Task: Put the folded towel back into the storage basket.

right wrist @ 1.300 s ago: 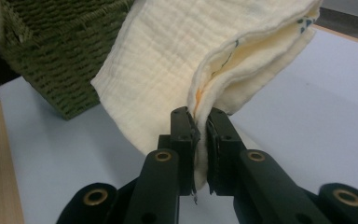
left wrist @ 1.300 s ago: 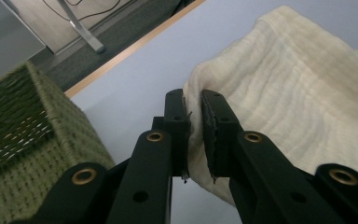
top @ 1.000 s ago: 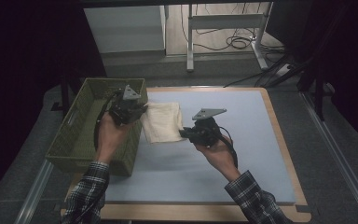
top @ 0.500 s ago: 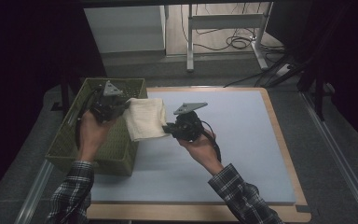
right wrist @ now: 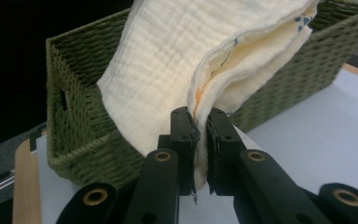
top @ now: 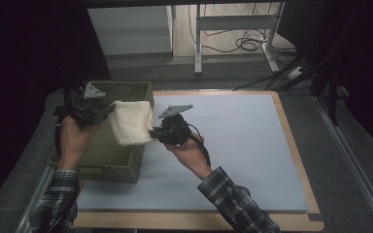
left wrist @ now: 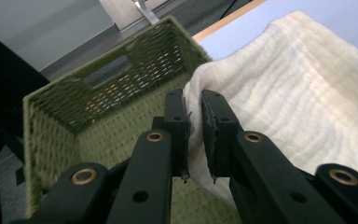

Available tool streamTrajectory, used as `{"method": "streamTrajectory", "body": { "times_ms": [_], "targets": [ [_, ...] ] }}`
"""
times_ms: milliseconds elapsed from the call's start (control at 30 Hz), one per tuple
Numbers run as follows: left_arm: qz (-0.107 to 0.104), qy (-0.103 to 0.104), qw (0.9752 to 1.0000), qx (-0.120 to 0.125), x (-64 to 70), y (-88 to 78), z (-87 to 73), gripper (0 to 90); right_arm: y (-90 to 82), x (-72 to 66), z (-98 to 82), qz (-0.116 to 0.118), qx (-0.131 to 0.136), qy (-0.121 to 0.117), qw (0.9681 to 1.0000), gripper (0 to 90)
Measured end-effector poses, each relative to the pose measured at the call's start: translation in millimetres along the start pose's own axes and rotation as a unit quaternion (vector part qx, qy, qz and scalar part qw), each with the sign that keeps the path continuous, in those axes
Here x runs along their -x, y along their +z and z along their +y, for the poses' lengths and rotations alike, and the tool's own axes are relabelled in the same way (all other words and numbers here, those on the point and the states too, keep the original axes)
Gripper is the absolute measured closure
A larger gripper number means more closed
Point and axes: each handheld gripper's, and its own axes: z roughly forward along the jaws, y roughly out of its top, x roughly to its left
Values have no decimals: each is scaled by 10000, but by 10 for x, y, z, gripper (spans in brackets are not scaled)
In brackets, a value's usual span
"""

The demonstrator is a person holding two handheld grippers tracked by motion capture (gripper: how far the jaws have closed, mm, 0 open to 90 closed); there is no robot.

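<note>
High view: a folded cream cloth [top: 132,122] hangs between the left gripper [top: 108,109] and the right gripper [top: 154,132], over the near right corner of a green woven basket [top: 102,160] on the blue table mat [top: 233,145]. Each gripper's jaws pinch one edge of the cloth, as both gripper views show. Basket interior, where visible, holds nothing.

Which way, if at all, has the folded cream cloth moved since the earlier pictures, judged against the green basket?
Yes. The cream cloth, held by both grippers, has moved left in the high view: earlier it lay beside the green woven basket, now it hangs over the basket's right rim.
</note>
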Motion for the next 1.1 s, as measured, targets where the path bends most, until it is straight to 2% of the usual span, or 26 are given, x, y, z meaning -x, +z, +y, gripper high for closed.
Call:
{"method": "streamTrajectory", "body": {
  "times_ms": [333,533,700,1100],
  "targets": [
    [192,-140,9996,-145,-232,-154,-214,813,313,-228,120,242,-48,-80,9997,823],
    [227,-237,9990,-289,-347,-187,-387,812,505,-377,128,390,-142,-113,9991,823],
    [204,-278,9982,-497,-408,-142,-523,810,670,-499,109,466,-282,-85,9985,822],
    [173,-168,9949,-975,-426,39,-754,806,948,-713,22,433,-709,241,9963,822]
  ]
}}
